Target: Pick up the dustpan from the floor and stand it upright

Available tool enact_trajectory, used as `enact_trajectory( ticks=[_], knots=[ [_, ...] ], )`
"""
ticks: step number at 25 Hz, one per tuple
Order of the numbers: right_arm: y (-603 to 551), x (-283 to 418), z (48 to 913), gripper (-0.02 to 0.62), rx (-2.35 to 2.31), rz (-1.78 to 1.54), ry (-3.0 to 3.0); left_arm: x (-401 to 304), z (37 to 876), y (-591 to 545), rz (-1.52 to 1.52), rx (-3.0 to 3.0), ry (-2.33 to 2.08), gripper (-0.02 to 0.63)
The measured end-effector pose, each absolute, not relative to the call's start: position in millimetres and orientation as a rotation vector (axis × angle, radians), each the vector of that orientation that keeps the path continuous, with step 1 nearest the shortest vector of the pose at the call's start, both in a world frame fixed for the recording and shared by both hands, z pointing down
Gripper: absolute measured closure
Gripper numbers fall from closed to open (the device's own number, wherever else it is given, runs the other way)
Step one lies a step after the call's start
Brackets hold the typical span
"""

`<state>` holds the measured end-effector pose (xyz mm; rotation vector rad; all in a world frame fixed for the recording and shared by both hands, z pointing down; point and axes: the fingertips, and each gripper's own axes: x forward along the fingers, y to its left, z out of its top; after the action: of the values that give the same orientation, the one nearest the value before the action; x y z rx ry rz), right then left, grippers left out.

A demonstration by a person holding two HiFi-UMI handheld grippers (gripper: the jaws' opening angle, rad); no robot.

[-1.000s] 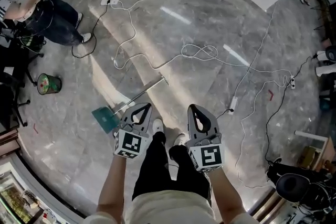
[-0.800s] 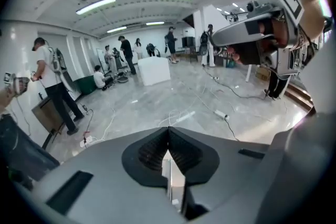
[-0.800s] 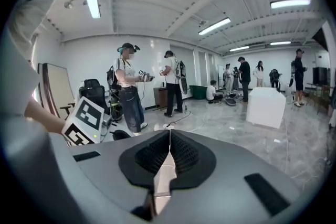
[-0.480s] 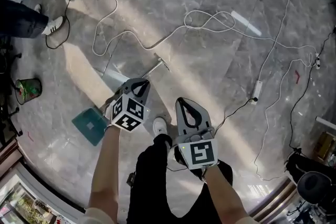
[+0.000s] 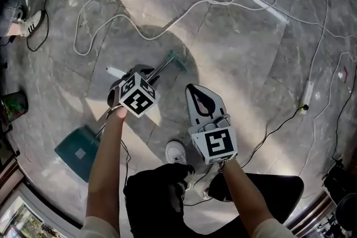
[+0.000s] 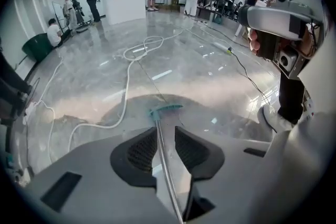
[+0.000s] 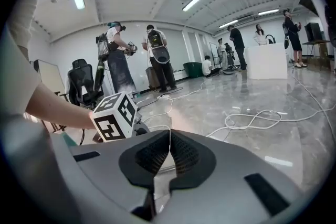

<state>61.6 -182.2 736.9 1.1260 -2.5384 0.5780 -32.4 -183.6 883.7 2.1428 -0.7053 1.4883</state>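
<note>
Dustpan, position: dustpan (image 5: 83, 142) lies flat on the grey stone floor (image 5: 251, 64), just ahead and left of my feet. Its long axis runs from lower left to upper right in the head view.
Scoop: teal plastic scoop (image 5: 71, 153) is the low end, nearest me. Judged light but the bulkiest part, so the weight should sit here and it should serve as the foot when stood up.
Right tongs: right tongs (image 5: 193, 88) hang over bare floor, beside the handle and apart from it. Pads pressed together, nothing between them.
Left tongs: left tongs (image 6: 159, 134) straddle the handle partway along, nearer the far end. The rod lies against one pad with a sliver of daylight on the other side, so not clamped.
Handle: thin bright metal rod (image 5: 163, 68). Judged stiff and smooth, so it may turn or slide in the pads; a firm squeeze is needed.
Grip point (judgement): high on the rod, close to the cap. The scoop can then stay down and pivot as the top comes up.
End cap: small teal crosspiece (image 6: 167, 109) at the far tip; a useful stop if the rod slides.
Hazard: white cables (image 5: 145, 36) loop on the floor near the cap and could snag.
</note>
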Motion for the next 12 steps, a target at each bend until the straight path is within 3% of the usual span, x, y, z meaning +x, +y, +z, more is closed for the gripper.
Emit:
enact_trajectory(
  ticks=[6,12],
  knots=[
    [-181,56,813,0.577,1.127,0.494,-2.615,-28,992,-192,1.565,2.064,-0.654,0.509],
    [-171,79,850,0.577,1.148,0.524,-2.572,-26,1020,-206,1.535,2.002,-0.718,0.497]
  ],
)
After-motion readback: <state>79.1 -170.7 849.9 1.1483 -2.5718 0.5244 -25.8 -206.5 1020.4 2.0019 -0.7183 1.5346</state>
